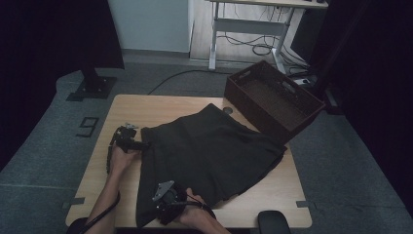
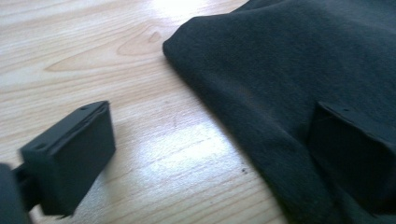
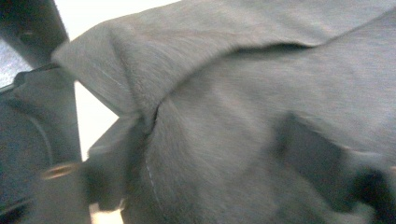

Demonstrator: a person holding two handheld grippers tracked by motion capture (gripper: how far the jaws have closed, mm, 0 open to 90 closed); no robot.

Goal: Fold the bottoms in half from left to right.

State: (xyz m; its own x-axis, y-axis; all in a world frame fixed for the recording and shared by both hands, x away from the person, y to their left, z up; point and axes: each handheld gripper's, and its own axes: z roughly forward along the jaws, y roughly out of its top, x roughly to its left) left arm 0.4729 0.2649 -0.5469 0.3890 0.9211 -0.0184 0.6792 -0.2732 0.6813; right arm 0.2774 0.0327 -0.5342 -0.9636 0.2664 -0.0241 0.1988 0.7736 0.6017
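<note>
A dark garment (image 1: pixel 209 146) lies spread over the middle of the wooden table (image 1: pixel 146 109). At its left edge my left gripper (image 1: pixel 142 145) stands open. In the left gripper view (image 2: pixel 210 126) one jaw rests on bare wood and the other on the garment (image 2: pixel 289 70), with the hem between them. My right gripper (image 1: pixel 158 207) is at the garment's near left corner by the table's front edge. In the right gripper view (image 3: pixel 208 154) a folded edge of the cloth (image 3: pixel 224 93) lies between the jaws, which stand well apart.
A brown woven basket (image 1: pixel 275 100) sits at the table's back right corner, partly past the edge. A black rounded object (image 1: pixel 273 222) is at the front edge on the right. A desk frame with cables (image 1: pixel 253 24) stands farther back.
</note>
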